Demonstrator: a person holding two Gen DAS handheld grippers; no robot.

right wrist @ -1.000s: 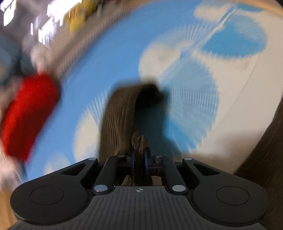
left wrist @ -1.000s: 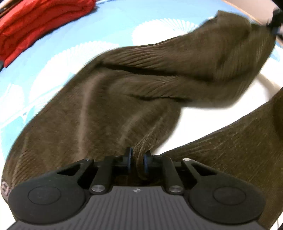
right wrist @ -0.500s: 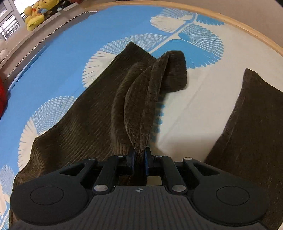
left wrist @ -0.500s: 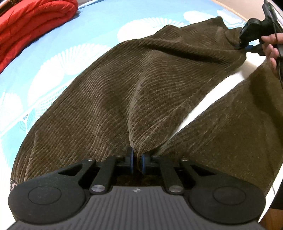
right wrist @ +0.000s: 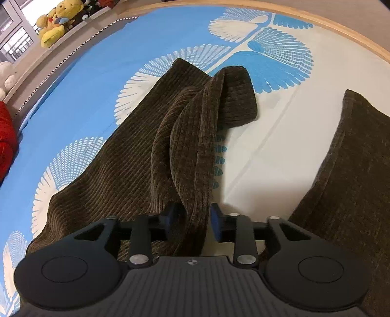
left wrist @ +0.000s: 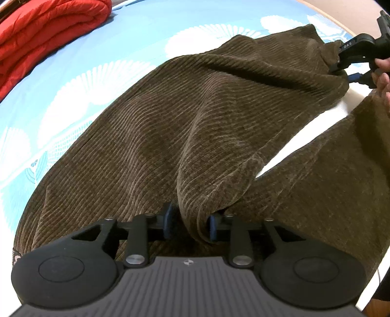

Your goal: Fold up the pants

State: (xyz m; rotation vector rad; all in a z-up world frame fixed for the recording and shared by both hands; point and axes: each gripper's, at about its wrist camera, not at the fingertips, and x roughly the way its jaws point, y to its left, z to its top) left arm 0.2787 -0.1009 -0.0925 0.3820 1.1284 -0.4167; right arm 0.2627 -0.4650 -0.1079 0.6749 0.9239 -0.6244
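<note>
The brown corduroy pants (left wrist: 170, 126) lie spread on a bed covered by a blue-and-white fan-patterned sheet (left wrist: 73, 73), one leg running diagonally across it and the other leg (right wrist: 353, 183) lying apart to the right, with a bare white strip of sheet between them.

Left gripper (left wrist: 189, 223): jaws parted to a moderate gap, with a raised fold of the pants standing between the blue pads (left wrist: 167, 222). The cloth touches the right-hand pad; contact on the other side cannot be confirmed, so the fabric looks loosely bracketed rather than pinched.

Right gripper (right wrist: 191, 222): jaws likewise apart, a ridge of the leg's hem end passing between them. The pads sit either side of the ridge with visible gaps. In the left wrist view this gripper (left wrist: 341, 59) shows at the far end of the leg, against the cuff, with the person's hand (left wrist: 384, 75) behind it.

The cuff (right wrist: 234, 97) is doubled over on itself and rests on the sheet ahead of the right gripper.

Surroundings: a folded red quilt (left wrist: 48, 31) lies at the far edge of the bed (well apart from the pants). A yellow stuffed toy (right wrist: 54, 25) sits on a ledge beyond the bed, near a window (right wrist: 14, 41). A wooden bed rim (right wrist: 316, 19) borders the sheet.
</note>
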